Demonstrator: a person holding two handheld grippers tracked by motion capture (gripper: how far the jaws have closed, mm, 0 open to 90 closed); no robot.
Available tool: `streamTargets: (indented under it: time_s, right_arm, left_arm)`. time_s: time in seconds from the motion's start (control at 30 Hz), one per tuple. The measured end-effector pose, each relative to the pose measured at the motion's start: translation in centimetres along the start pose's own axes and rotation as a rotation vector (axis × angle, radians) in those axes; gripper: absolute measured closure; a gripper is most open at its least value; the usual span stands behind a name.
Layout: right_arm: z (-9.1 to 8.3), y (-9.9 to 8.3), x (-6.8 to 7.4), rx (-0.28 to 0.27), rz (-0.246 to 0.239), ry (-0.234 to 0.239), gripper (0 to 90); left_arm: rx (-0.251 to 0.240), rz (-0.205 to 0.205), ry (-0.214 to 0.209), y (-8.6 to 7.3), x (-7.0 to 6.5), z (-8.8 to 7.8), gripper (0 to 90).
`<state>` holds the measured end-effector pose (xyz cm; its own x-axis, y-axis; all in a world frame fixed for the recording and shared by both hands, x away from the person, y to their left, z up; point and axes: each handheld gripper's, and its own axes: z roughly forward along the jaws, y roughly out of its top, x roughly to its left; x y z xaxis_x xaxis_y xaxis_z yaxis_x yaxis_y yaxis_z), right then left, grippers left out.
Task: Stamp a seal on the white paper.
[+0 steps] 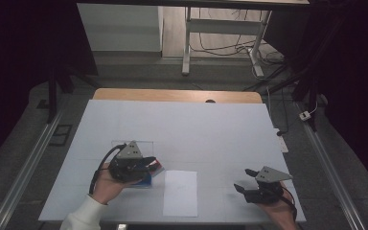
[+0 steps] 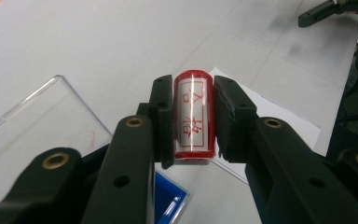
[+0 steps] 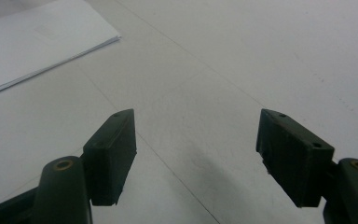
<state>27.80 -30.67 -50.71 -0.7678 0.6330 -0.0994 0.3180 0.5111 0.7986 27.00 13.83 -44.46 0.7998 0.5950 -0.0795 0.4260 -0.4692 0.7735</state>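
Stamp [image 2: 193, 114], red with a white label, sits clamped between the left gripper [image 1: 149, 165] jaws above the blue ink pad [image 2: 170, 198]. Right gripper [image 3: 196, 158] rests wide open, holding nothing. Pickup looks done; pressing onto the paper sheet [image 1: 180, 193] beyond looks left.

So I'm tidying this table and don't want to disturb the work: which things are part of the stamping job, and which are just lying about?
In the job:
- red stamp, clamped in the left gripper
- blue ink pad
- white paper

Lying about:
- clear plastic sheet
- right gripper, open and idle
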Motion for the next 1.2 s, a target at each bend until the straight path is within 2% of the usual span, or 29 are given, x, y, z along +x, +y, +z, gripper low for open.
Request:
streamTargets:
  time_s: [0.57, 1.2]
  right_arm:
    - [0.2, 0.0, 0.0, 0.002, 0.000, 0.007, 28.5]
    - [0.2, -0.1, 0.0, 0.009, 0.000, 0.004, 28.5]
  left_arm:
    - [0.033, 0.051, -0.035, 0.6, -1.5, 2.1, 69.9]
    - [0.062, 0.083, -0.066, 1.5, -2.9, 4.1, 70.0]
